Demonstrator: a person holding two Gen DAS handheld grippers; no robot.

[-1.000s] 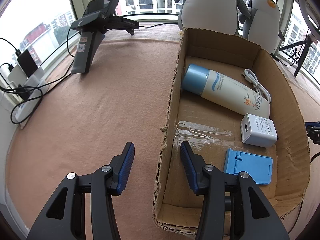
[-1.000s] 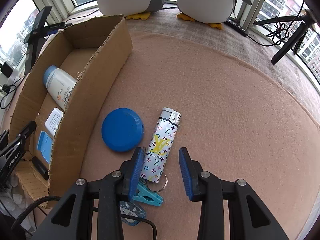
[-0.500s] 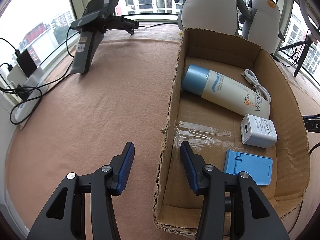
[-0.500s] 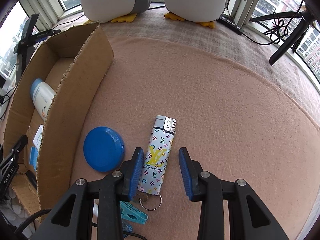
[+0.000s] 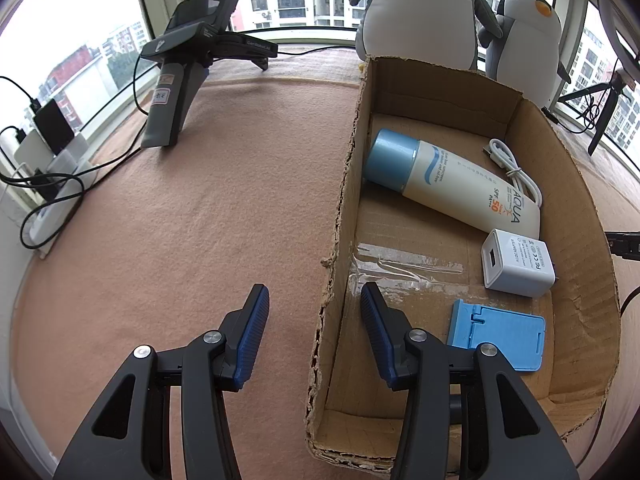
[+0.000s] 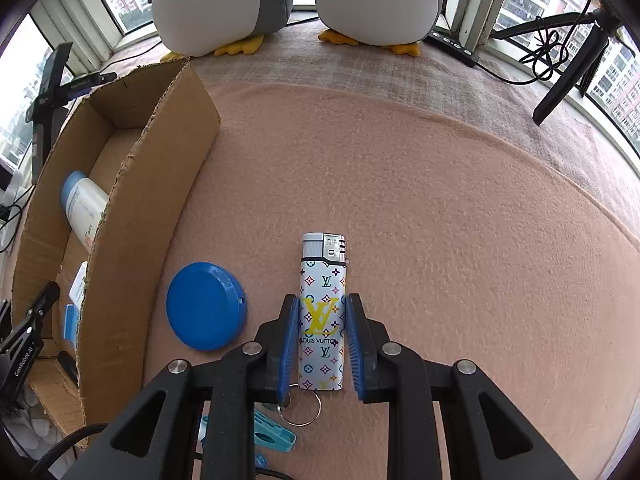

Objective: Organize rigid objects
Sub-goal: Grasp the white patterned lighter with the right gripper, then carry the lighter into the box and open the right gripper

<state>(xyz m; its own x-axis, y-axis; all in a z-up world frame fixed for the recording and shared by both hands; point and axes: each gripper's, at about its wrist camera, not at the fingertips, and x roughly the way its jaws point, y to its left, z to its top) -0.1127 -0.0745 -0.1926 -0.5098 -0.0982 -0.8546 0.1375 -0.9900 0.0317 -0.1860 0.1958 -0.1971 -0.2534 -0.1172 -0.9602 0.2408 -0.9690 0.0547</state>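
Your right gripper [image 6: 322, 334] has just been squeezing in, and its blue pads are now pinching the sides of the white lighter [image 6: 322, 312], which is lying flat on the pink blanket [image 6: 440, 220] just beside the round blue lid [image 6: 205, 306]. Your left gripper [image 5: 314, 320] is reaching over the near wall of the cardboard box [image 5: 340, 216], one finger outside and one inside; its pads are standing apart and not touching the wall.
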